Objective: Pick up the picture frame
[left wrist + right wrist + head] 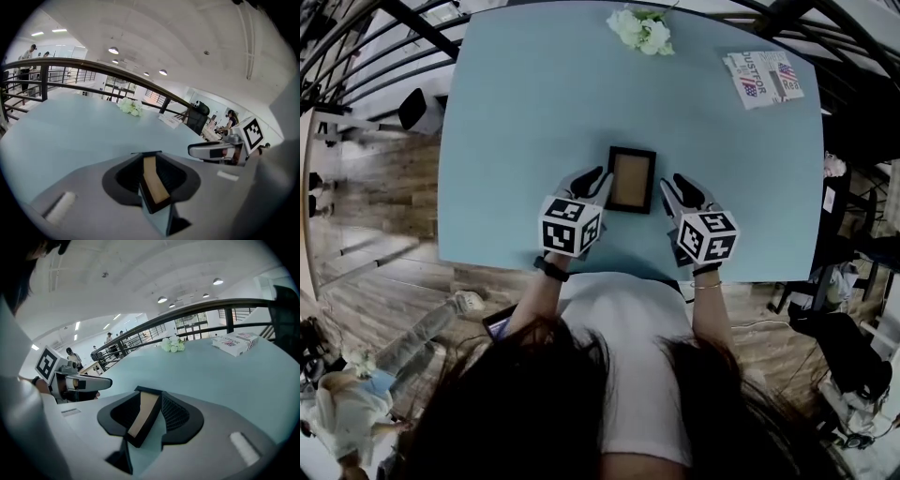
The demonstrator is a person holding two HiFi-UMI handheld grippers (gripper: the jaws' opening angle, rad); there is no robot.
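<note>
The picture frame [631, 179] is black with a tan panel and sits over the near middle of the light blue table [525, 112]. My left gripper [598, 180] is at its left edge and my right gripper [671, 186] at its right edge. In the left gripper view the frame [154, 183] stands edge-on between the dark pads [129, 176], which close against it. The right gripper view shows the same: the frame [143, 417] is clamped between the pads [176, 414]. Whether the frame touches the table cannot be told.
White flowers [642, 30] lie at the table's far edge, and a printed booklet [764, 78] lies at the far right corner. Dark railings [384, 66] run round the table. The table's near edge [609, 272] is just behind the grippers.
</note>
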